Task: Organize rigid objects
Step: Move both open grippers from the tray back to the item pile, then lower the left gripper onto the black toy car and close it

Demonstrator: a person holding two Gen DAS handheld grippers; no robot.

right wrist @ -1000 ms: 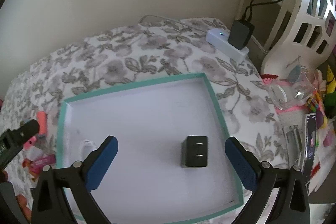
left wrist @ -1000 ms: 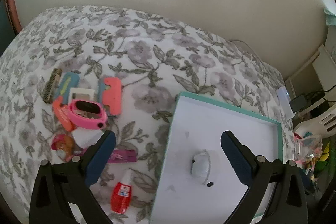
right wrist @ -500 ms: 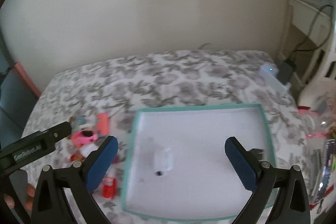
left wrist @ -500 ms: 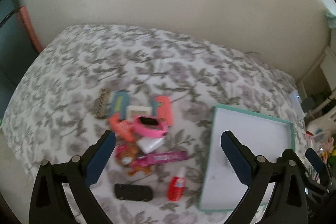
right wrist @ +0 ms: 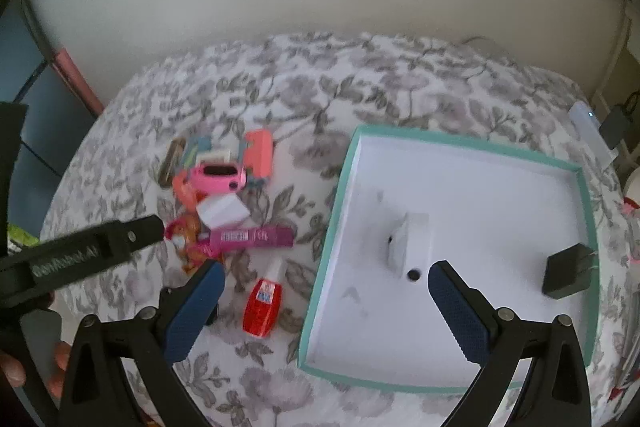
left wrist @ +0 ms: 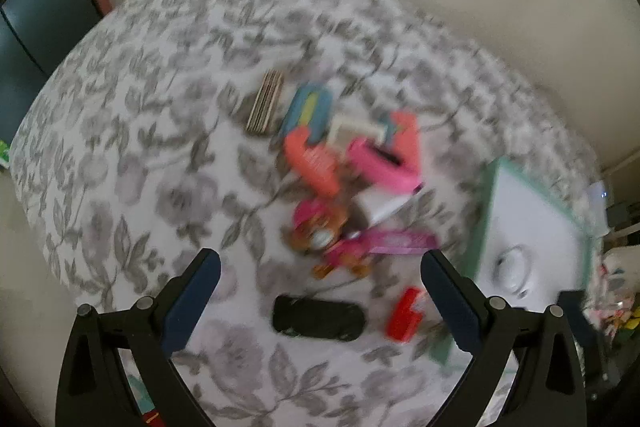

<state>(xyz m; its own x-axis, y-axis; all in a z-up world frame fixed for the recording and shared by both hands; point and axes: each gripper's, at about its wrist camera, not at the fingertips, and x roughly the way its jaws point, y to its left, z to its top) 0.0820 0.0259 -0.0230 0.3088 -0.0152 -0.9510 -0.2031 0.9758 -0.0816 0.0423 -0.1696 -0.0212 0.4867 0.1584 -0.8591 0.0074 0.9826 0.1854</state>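
Small toys and bits are piled on the flowered bedspread [right wrist: 304, 95], left of a white box with a teal rim [right wrist: 586, 211]. The left gripper [left wrist: 320, 285] is held wide apart with nothing between its blue fingers [left wrist: 192, 301]. Just in front of it a flat black oval thing [left wrist: 319, 318] is seen lying on the cloth, and a red bottle [left wrist: 405, 315] lies beside that, close to the box edge [left wrist: 480, 219]. Farther out, the blurry pile is found: a pink watch [left wrist: 384, 167], an orange piece [left wrist: 314, 167], a purple packet [left wrist: 394, 241] and a brown comb [left wrist: 266, 103] at the far end.

The right gripper [right wrist: 322, 301] is also spread wide and empty. The red bottle [right wrist: 263, 305] is seen between its fingers, nearer the left one, with the purple packet [right wrist: 252, 238] just beyond. The pink watch [right wrist: 218, 177] sits farther back in the pile. Inside the box a white earbud case [right wrist: 410, 241] and a black charger plug [right wrist: 568, 271] are kept well apart. The left tool's black arm [right wrist: 92, 255] is seen at the left edge, with a person's fingers [right wrist: 60, 351] under it.
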